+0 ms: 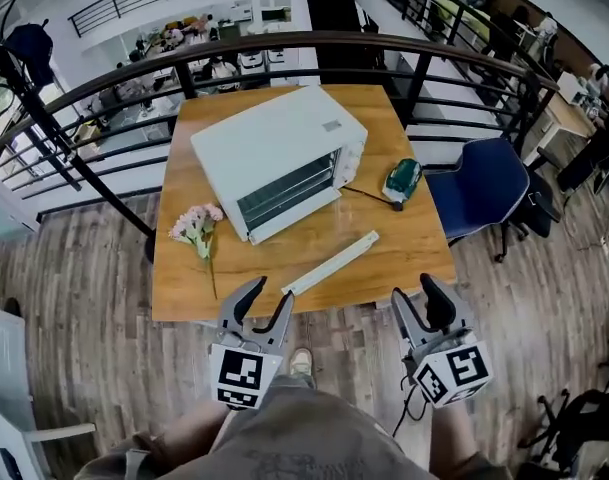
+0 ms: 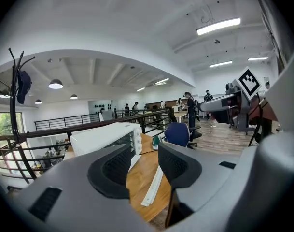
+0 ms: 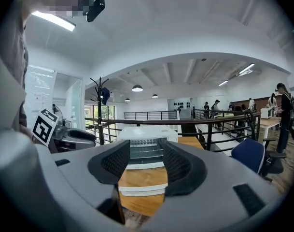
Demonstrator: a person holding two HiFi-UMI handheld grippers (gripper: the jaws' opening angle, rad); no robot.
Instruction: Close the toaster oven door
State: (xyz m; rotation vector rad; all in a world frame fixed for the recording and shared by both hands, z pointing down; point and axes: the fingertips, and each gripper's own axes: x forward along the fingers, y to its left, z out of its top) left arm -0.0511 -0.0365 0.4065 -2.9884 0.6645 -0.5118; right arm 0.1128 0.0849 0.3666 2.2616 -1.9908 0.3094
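A white toaster oven (image 1: 279,153) stands on the wooden table (image 1: 404,248), its glass front turned toward me. The oven (image 3: 146,146) shows wire racks behind the glass, with a white ledge along the bottom; I cannot tell how far the door stands open. Both grippers hang off the table's near edge, above the floor. My left gripper (image 1: 256,306) is open and empty, and past its jaws I see the oven (image 2: 110,139) to the left. My right gripper (image 1: 417,303) is open and empty too, and points straight at the oven's front.
A long white bar (image 1: 329,263) lies on the table between the oven and the near edge. Pink flowers (image 1: 196,225) lie at the left, a green object (image 1: 402,179) with a cable at the right. A blue chair (image 1: 481,188) stands right of the table; a black railing (image 1: 284,43) runs behind.
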